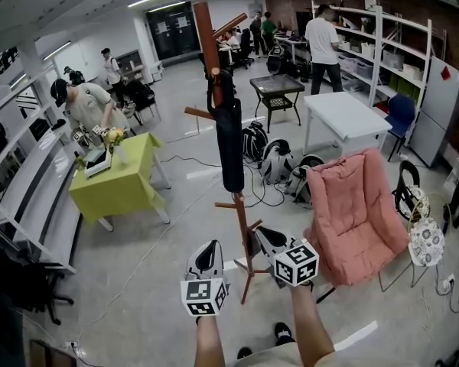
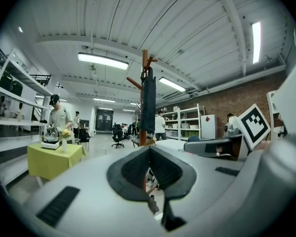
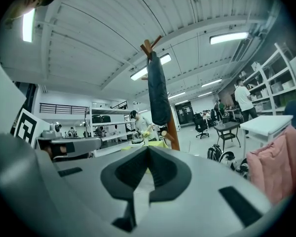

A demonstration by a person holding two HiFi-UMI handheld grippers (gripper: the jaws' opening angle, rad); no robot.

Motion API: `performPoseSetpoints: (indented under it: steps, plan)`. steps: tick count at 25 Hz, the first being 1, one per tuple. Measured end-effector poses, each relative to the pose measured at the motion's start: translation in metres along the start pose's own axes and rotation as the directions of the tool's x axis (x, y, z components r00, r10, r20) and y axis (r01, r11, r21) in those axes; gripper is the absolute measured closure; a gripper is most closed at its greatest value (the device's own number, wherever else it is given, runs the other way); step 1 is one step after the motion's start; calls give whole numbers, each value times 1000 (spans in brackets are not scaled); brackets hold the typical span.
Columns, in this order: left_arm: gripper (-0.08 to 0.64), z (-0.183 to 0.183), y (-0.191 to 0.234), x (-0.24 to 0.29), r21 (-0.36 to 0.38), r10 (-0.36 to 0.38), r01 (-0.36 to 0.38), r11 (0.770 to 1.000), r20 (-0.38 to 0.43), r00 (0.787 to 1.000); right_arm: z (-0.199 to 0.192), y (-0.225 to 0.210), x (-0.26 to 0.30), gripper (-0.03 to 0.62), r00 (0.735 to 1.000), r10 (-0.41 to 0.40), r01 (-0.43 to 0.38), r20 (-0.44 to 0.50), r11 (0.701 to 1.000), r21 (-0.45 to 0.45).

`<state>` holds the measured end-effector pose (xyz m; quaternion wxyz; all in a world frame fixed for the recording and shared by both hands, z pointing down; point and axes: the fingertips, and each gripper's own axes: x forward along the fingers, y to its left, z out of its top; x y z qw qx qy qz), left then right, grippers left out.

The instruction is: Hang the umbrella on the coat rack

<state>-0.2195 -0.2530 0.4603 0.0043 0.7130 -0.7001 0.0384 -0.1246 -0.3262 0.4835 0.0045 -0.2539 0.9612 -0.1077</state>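
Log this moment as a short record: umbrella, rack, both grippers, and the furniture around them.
umbrella: dark umbrella, closed, hanging down along the pole
coat rack: wooden coat rack, upright on the floor, the umbrella hanging from its upper part
left gripper: left gripper jaws together, nothing between them, apart from the rack
right gripper: right gripper jaws together, nothing between them, apart from the rack
nearby: pink chair right of the rack, yellow table on the left, white table behind
task state: the umbrella is already hung

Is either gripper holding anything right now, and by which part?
Nothing is held. The left gripper and right gripper are both shut and empty; the dark folded umbrella hangs on the brown wooden coat rack, apart from both.
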Motion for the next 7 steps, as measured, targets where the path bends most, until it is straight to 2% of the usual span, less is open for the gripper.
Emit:
performPoseSetpoints:
  steps: [3, 7]
  plan:
    - [554, 0, 2, -2, -6, -2, 2, 1000, -1, 1000, 8, 5, -2, 588, 999, 19, -20, 34, 999, 34]
    - [554, 2, 4, -5, -14, -1, 1, 1000, -5, 1000, 12, 8, -5, 588, 999, 15, -16, 31, 999, 34]
